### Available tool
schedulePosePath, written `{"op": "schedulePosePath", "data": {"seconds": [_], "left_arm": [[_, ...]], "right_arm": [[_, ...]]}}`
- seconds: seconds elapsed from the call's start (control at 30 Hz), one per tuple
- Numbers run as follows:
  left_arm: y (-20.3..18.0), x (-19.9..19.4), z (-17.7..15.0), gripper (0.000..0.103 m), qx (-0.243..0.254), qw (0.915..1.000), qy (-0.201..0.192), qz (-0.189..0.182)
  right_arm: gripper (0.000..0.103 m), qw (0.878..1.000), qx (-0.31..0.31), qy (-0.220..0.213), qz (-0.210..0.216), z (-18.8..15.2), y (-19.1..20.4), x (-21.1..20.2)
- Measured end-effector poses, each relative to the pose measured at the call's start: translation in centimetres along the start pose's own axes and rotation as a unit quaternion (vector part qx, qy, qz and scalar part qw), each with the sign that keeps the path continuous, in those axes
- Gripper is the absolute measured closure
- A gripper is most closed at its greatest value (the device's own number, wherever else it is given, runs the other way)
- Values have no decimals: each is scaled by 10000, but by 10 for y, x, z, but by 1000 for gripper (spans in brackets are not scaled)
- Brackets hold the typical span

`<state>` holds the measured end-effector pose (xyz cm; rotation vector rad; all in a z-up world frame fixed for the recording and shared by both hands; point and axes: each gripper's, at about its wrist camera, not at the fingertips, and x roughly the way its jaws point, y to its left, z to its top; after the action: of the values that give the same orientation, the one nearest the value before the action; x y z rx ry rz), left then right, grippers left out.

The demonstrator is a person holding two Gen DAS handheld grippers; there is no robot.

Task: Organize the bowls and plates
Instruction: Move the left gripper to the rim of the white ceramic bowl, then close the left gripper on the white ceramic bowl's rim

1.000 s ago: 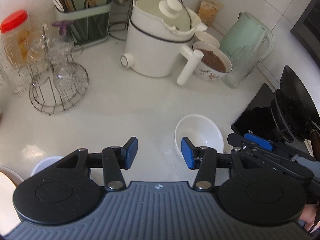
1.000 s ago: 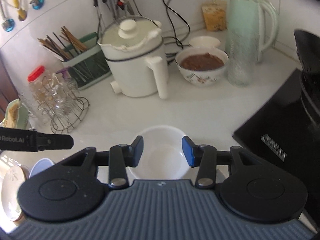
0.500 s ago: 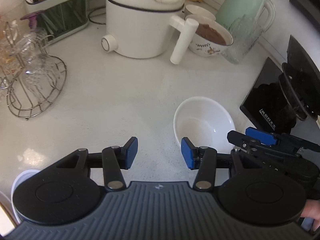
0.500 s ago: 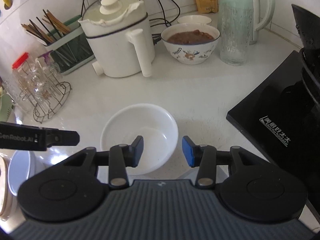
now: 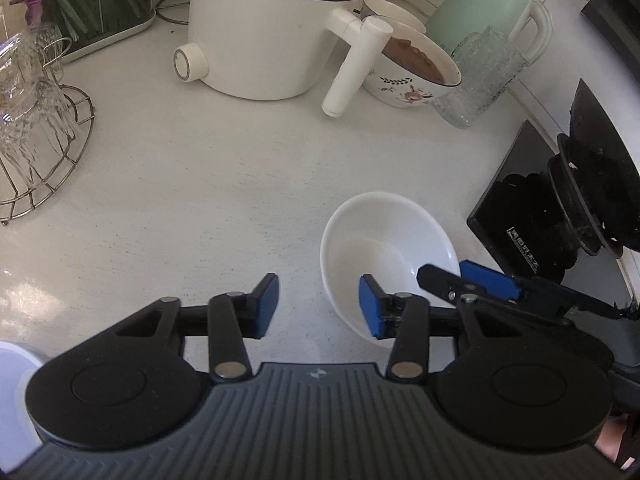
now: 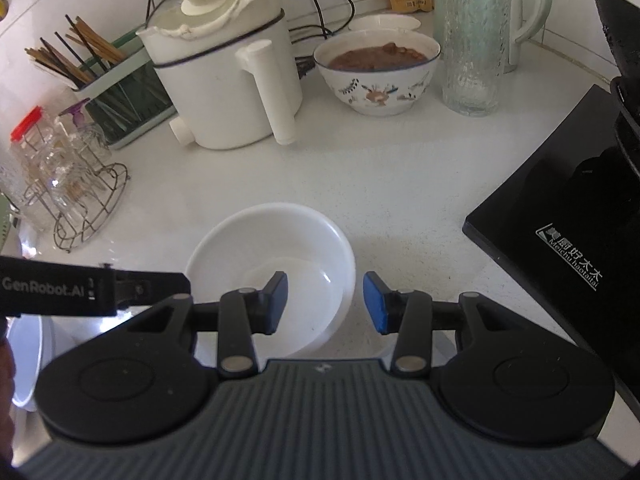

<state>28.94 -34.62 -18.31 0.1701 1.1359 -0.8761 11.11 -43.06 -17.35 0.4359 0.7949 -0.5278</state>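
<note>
An empty white bowl (image 5: 384, 240) sits on the white counter; it also shows in the right wrist view (image 6: 272, 256). My right gripper (image 6: 325, 302) is open, its jaws straddling the bowl's right rim, one pad inside and one outside. It shows in the left wrist view as black fingers with blue pads (image 5: 486, 280) at the bowl's right edge. My left gripper (image 5: 318, 305) is open and empty, just left of the bowl with its right pad over the near rim.
A white electric pot (image 6: 224, 80), a flowered bowl of brown food (image 6: 376, 72), a textured glass (image 6: 476, 48) and a green kettle (image 5: 492, 12) stand at the back. A wire glass rack (image 5: 36, 120) is left. A black cooktop (image 6: 560, 216) lies right. A white cup (image 5: 12, 392) is near left.
Both grippers have moved forward and down toward the bowl. The right gripper's jaws now straddle its right rim. Both stay open.
</note>
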Motion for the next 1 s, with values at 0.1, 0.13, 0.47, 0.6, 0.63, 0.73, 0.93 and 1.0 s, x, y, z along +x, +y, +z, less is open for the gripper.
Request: {"op": "schedulePosePath", "data": {"seconds": [0.1, 0.13, 0.47, 0.6, 0.63, 0.73, 0.93, 1.0], "left_arm": [[4, 1, 0, 61, -160, 9998, -19, -97], [5, 1, 0, 62, -205, 9997, -29, -145], [1, 12, -6, 74, -374, 9992, 78, 81], [12, 18, -9, 81, -850, 9963, 154, -8], [13, 19, -10, 85, -932, 9955, 161, -33], [12, 18, -12, 94, -971, 9951, 182, 99], [18, 5, -23, 95, -1320, 9911, 158, 93], [18, 1, -25, 95, -1361, 9906, 142, 85]], "right_arm": [[62, 9998, 82, 185, 23, 0, 0, 4], [63, 9998, 76, 199, 46, -1, 1, 5], [74, 9991, 234, 304, 168, -5, -3, 13], [81, 9986, 313, 339, 244, -6, -4, 15], [82, 9986, 302, 336, 267, -6, -3, 15], [86, 9980, 313, 376, 396, -8, -2, 14], [86, 9959, 376, 585, 586, -15, -1, 7], [85, 9951, 387, 630, 662, -18, -2, 5]]}}
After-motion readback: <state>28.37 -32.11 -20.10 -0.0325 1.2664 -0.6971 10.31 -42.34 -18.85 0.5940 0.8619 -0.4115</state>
